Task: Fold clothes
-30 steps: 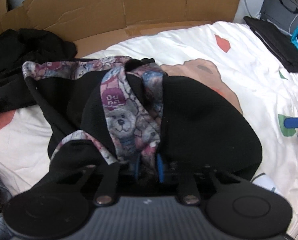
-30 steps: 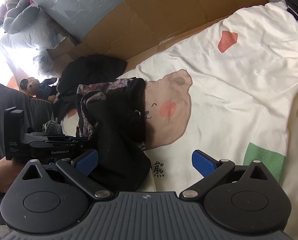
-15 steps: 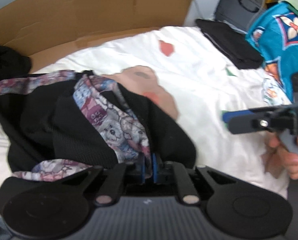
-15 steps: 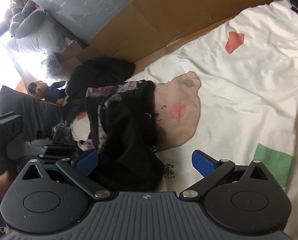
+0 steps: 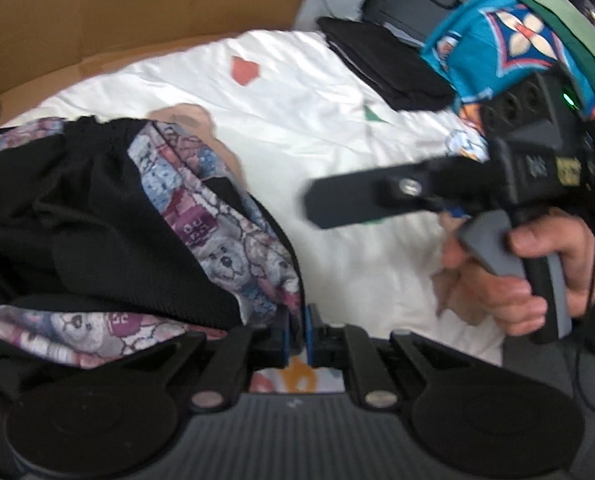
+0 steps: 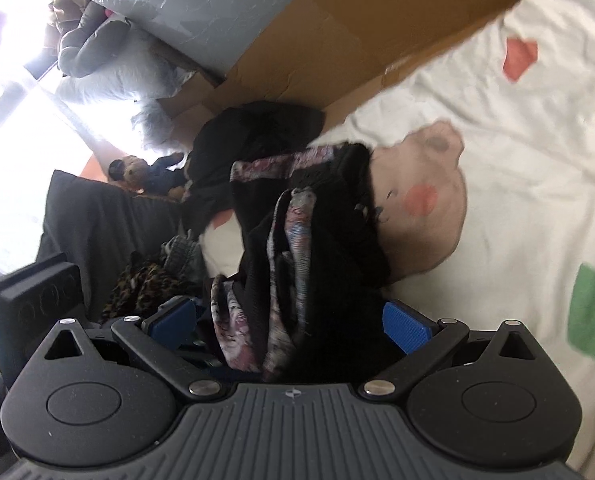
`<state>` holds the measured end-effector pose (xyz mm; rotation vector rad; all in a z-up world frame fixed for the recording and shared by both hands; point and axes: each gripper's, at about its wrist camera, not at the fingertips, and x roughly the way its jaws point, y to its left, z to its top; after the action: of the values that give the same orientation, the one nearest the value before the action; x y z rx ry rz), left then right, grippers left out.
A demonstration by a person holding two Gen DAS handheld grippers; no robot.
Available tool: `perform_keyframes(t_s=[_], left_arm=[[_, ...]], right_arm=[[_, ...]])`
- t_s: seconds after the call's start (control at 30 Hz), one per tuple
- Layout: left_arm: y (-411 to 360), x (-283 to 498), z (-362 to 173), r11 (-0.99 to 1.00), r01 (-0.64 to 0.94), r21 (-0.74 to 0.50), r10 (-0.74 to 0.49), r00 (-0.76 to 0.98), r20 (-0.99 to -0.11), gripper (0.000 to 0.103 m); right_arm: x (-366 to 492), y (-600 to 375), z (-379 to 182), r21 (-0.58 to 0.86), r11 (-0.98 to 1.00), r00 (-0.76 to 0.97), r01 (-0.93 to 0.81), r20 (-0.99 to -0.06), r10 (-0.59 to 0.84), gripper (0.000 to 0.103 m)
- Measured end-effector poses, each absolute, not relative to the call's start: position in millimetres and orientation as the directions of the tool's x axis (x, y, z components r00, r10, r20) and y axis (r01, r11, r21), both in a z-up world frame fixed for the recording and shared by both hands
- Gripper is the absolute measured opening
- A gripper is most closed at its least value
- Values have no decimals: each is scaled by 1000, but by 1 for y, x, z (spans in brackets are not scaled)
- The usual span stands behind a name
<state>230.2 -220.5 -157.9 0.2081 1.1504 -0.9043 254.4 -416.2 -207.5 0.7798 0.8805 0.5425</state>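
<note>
A black garment with a teddy-bear print lining point(image 5: 225, 248) lies bunched on the white bedsheet point(image 5: 317, 112). My left gripper point(image 5: 296, 336) is shut on a fold of that lining at its near edge. In the right wrist view the same garment point(image 6: 297, 248) hangs between the blue pads of my right gripper point(image 6: 291, 322), which is open around it. The right gripper point(image 5: 417, 196) also shows from the side in the left wrist view, held in a hand to the right of the garment.
Brown cardboard point(image 5: 117, 20) stands behind the bed. A folded black stack point(image 5: 381, 64) and a teal patterned cloth point(image 5: 497, 40) lie at the far right. Another black pile point(image 6: 257, 136) and a plush toy point(image 6: 137, 172) sit left of the garment.
My left gripper has pulled the garment's edge toward the right and the view has swung right. My right gripper has moved in so the garment now lies between its open pads.
</note>
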Motion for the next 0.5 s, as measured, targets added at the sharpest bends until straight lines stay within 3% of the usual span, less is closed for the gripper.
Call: perform_keyframes(t_s=[0.27, 0.5], left_arm=[[-242, 209, -180, 586, 743, -323, -495, 13, -869, 7], [-246, 195, -191, 561, 747, -357, -489, -48, -871, 7]], right_arm=[[258, -410, -217, 801, 594, 475, -72, -496, 727, 102], [256, -424, -229, 785, 619, 476, 20, -552, 685, 96]])
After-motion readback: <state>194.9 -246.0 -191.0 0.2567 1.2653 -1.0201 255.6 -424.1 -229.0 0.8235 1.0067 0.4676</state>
